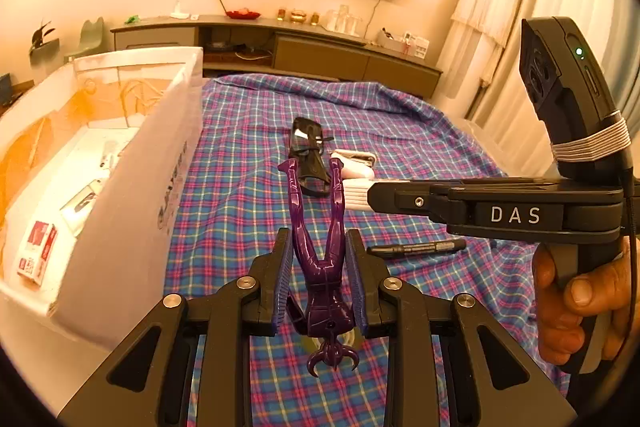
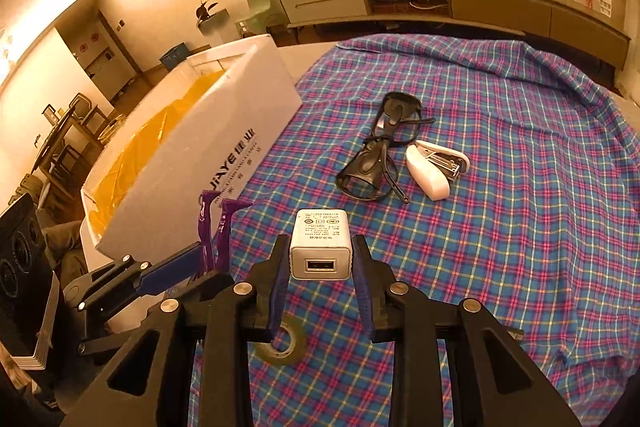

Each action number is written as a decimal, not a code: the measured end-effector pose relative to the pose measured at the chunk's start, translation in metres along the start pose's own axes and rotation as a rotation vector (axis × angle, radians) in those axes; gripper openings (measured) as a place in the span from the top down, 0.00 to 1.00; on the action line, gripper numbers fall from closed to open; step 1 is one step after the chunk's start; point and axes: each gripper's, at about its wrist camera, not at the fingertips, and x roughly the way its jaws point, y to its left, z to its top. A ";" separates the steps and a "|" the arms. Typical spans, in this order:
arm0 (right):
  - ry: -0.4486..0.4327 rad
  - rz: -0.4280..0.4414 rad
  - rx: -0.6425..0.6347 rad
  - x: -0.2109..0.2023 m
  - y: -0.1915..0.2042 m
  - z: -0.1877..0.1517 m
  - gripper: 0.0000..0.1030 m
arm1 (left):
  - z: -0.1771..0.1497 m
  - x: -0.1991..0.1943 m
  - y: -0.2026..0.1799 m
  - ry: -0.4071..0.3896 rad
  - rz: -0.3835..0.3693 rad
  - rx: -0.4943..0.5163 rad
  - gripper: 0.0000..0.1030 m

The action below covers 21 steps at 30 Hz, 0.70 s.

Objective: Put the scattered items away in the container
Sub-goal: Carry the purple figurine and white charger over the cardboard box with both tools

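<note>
My left gripper [image 1: 320, 279] clamps a glossy purple plastic figurine [image 1: 320, 263], lifted beside the white foam box [image 2: 208, 155] printed "JIAYE". My right gripper [image 2: 320, 283], marked "DAS", grips a white USB charger block [image 2: 320, 247] above the plaid cloth [image 2: 500, 227].

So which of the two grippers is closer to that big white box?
Left. The left gripper, holding the purple figure, hangs right beside the white box; the right gripper, holding the charger, sits farther out over the cloth.
</note>
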 end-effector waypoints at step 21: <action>-0.078 0.092 -0.031 -0.047 0.053 -0.032 0.70 | -0.007 -0.083 0.019 -0.095 0.008 -0.054 0.74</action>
